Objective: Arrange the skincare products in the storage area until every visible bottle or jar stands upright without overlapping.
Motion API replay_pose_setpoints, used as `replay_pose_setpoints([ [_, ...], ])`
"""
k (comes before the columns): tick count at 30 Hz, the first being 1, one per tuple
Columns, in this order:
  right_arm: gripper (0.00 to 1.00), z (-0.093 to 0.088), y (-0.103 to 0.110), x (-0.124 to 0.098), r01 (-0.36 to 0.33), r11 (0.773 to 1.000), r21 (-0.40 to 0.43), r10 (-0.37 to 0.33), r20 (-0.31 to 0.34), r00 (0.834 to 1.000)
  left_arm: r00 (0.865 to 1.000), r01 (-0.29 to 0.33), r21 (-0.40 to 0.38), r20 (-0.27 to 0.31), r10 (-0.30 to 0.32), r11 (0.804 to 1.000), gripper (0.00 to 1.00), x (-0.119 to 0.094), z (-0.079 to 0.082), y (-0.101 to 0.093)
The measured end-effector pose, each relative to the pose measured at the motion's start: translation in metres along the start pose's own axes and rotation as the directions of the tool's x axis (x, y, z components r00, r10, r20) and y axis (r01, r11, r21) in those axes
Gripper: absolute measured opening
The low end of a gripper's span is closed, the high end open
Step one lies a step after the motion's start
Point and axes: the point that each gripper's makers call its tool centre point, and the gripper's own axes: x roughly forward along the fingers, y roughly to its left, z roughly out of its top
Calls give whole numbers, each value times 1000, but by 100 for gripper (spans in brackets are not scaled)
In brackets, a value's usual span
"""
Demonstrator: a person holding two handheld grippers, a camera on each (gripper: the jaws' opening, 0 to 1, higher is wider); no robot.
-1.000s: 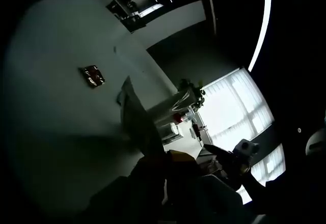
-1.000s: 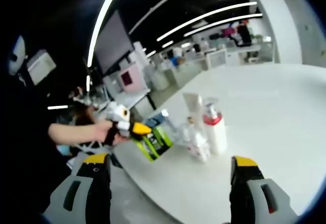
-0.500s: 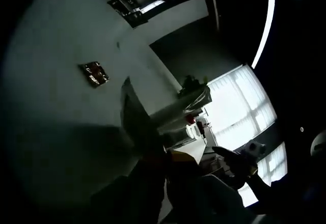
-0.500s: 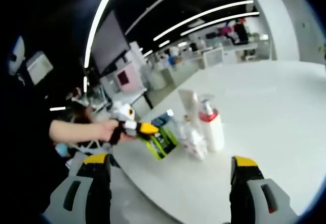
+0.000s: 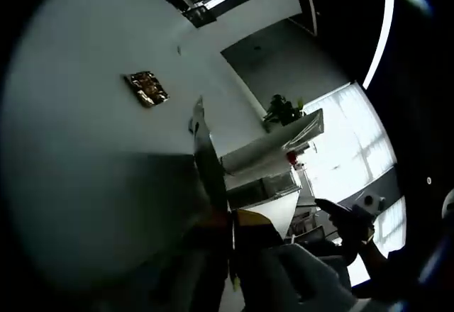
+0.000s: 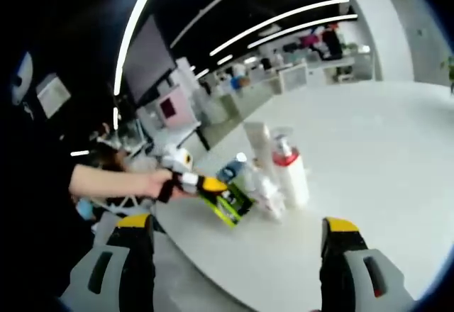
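Observation:
In the right gripper view a cluster of skincare products stands on the white table (image 6: 376,142): a white pump bottle with a red collar (image 6: 289,179), a tall white tube (image 6: 257,140), a blue-capped bottle (image 6: 233,167) and small clear bottles (image 6: 267,193). A hand brings the left gripper (image 6: 206,184) in from the left, shut on a green-and-black packet (image 6: 228,201) held tilted over the table's edge beside the cluster. My right gripper (image 6: 237,225) stands open, short of the table. In the dark left gripper view the packet (image 5: 207,163) rises edge-on from the left gripper (image 5: 233,231).
Desks, screens and ceiling light strips fill the room behind the table in the right gripper view. The left gripper view is rolled: a small brown patch (image 5: 147,88) lies on a white surface, a plant (image 5: 282,108) stands by bright windows, and the right gripper (image 5: 352,215) shows low right.
The left gripper has carried the green-and-black packet rightward, from off the table's edge to beside the bottle cluster. The right gripper stays open and barely moves.

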Motion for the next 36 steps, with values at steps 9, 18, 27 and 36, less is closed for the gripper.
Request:
replay_pose_setpoints([
  [9,99,-1,-2,1,5,1000,8,-5,-2,1000,993,-115,-45,22,116,992,0,1,-6,18],
  [18,99,1,1,3,-5,1000,10,5,7,1000,987,-160,-37,27,161,986,2,2,-11,24],
  [27,99,0,1,3,-10,1000,13,10,5,1000,981,-196,24,19,195,980,18,0,-15,26],
  [36,99,1,2,2,-12,1000,12,11,10,1000,974,-225,74,20,224,971,34,0,-15,25],
])
